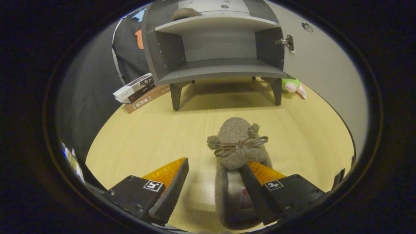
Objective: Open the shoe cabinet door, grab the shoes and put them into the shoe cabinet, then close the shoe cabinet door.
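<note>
Gripper (pixel 214 169) spread over slipper (pixel 237 143).

Stacked books (pixel 139 92), green plush toy (pixel 293 86)

We find bare surface (pixel 156 130) between the slipper (pixel 239 146) and the open cabinet (pixel 217 48); its lower shelf (pixel 221 70) stands free, books (pixel 139 91) flank left, door (pixel 318 71) right.

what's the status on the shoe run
Hand-held gripper open, right finger inside slipper. Cabinet door open, one shoe on upper shelf. Path ahead clear.
</note>
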A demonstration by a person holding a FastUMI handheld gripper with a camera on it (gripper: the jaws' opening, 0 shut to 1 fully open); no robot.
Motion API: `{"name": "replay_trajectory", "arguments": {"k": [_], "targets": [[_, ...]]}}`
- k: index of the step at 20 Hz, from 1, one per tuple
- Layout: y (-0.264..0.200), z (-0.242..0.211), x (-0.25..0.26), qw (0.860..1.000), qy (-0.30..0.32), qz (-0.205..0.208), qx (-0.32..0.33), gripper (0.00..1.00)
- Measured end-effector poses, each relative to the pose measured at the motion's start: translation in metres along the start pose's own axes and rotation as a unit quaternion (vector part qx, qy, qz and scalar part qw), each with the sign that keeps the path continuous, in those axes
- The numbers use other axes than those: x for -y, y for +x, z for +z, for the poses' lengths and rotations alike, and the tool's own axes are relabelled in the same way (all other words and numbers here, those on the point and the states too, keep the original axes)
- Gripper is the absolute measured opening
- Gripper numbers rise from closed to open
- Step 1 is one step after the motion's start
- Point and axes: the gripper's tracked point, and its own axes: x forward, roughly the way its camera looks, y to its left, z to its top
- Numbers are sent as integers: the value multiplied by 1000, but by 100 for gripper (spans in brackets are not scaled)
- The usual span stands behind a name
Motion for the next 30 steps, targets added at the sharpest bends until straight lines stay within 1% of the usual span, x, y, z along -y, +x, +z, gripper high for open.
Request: {"name": "replay_trajectory", "arguments": {"k": [5,7,8,9,11,13,14,17,19,21,25,30], "targets": [[32,17,0,1000,-19,-4,-9,98],[36,20,2,1000,-9,-4,-17,98],[40,23,5,1000,-16,-7,-16,97],[42,21,9,1000,-15,-12,-22,95],[41,24,19,999,-10,-23,-21,80],[41,26,27,999,-7,-27,-18,55],[39,26,29,1000,-7,-24,-19,38],[37,28,30,1000,-5,-11,-23,23],[32,28,28,1000,1,3,-27,17],[24,37,30,1000,-7,-4,-14,11],[-11,61,30,1000,-3,-1,12,10],[-73,112,19,998,1,15,59,10]]}}
